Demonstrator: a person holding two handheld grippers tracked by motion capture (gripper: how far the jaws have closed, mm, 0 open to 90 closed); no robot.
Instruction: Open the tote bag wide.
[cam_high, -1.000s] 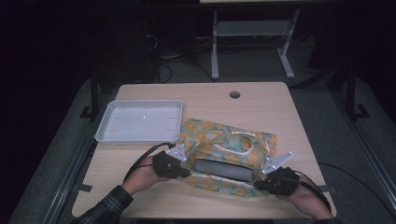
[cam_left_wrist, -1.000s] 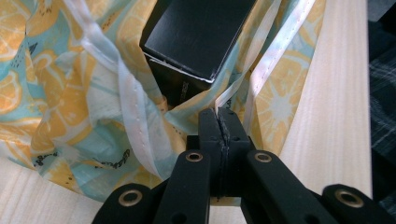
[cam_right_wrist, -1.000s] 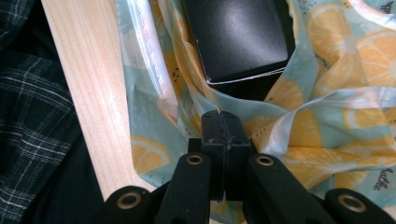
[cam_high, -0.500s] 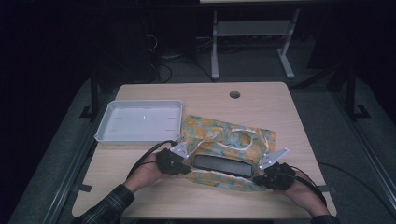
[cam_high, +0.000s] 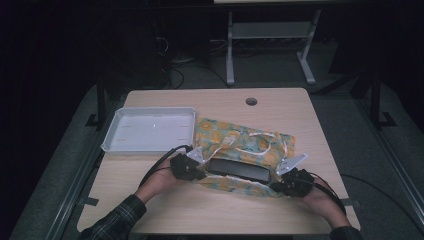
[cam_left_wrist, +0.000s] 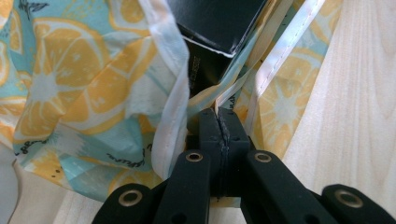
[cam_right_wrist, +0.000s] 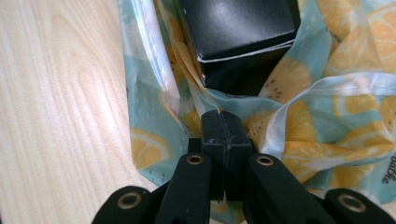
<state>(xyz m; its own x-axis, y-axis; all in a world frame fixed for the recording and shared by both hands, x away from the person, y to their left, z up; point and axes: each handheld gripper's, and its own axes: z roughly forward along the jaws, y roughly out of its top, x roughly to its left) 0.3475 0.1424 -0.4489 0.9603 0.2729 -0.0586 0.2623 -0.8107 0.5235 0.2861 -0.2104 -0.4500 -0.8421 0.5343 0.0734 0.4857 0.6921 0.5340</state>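
A fabric bag (cam_high: 235, 141) printed with lemons lies on the wooden table (cam_high: 280, 107), its mouth toward the person. A long black box (cam_high: 238, 170) sits in that mouth. My left gripper (cam_high: 194, 167) is shut on the bag's rim at the box's left end. My right gripper (cam_high: 284, 181) is shut on the rim at the right end. In the left gripper view the closed jaws (cam_left_wrist: 218, 115) pinch a fold of the bag (cam_left_wrist: 70, 88) just below the box (cam_left_wrist: 219, 23). The right gripper view shows the same: jaws (cam_right_wrist: 219, 116) closed on the fabric (cam_right_wrist: 327, 93) under the box (cam_right_wrist: 238, 23).
A white tray (cam_high: 150, 131) stands on the table's left, behind my left hand. A round cable hole (cam_high: 251, 101) sits near the far edge. A metal stand's legs (cam_high: 230, 60) rise on the floor beyond the table.
Both grippers have moved a little away from the person and lower, carrying the bag's rim with them. The black box now lies slightly farther up the table.
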